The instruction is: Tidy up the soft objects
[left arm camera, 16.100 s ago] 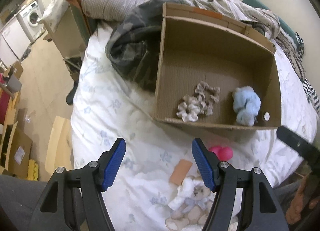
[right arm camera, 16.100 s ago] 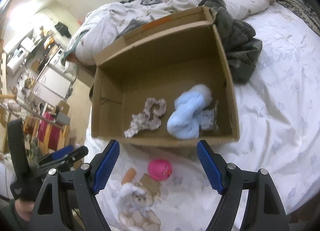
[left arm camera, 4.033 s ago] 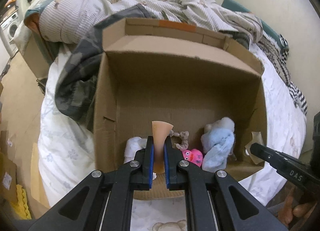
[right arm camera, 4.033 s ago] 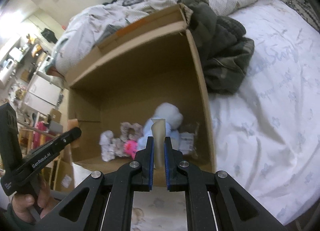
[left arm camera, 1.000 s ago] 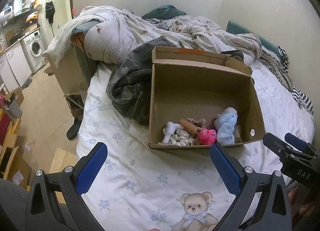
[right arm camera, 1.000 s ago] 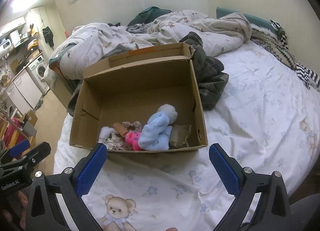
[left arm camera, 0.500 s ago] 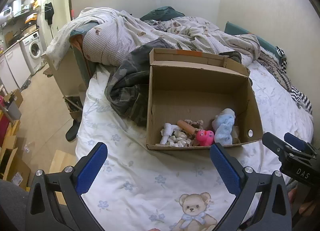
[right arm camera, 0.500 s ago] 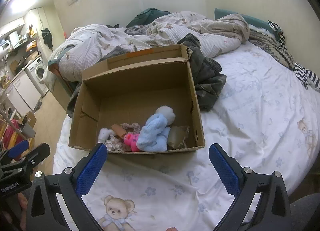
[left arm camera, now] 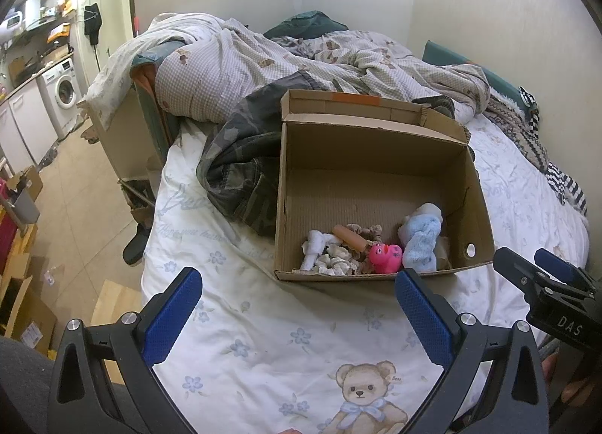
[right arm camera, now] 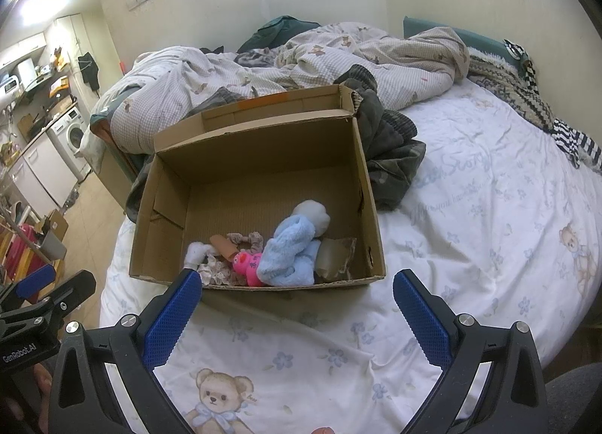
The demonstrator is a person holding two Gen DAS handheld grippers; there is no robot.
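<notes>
Grippers — left, right — both spread wide, empty; pink duck inside cardboard box.

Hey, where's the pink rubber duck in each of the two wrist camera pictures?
Left wrist: the pink duck lies near the front wall of the cardboard box, right of centre, beside the blue plush toy.
Right wrist: the duck lies at the front of the box, left of centre.
Shared landmark: the blue plush, touching the duck's right side in both views.
</notes>
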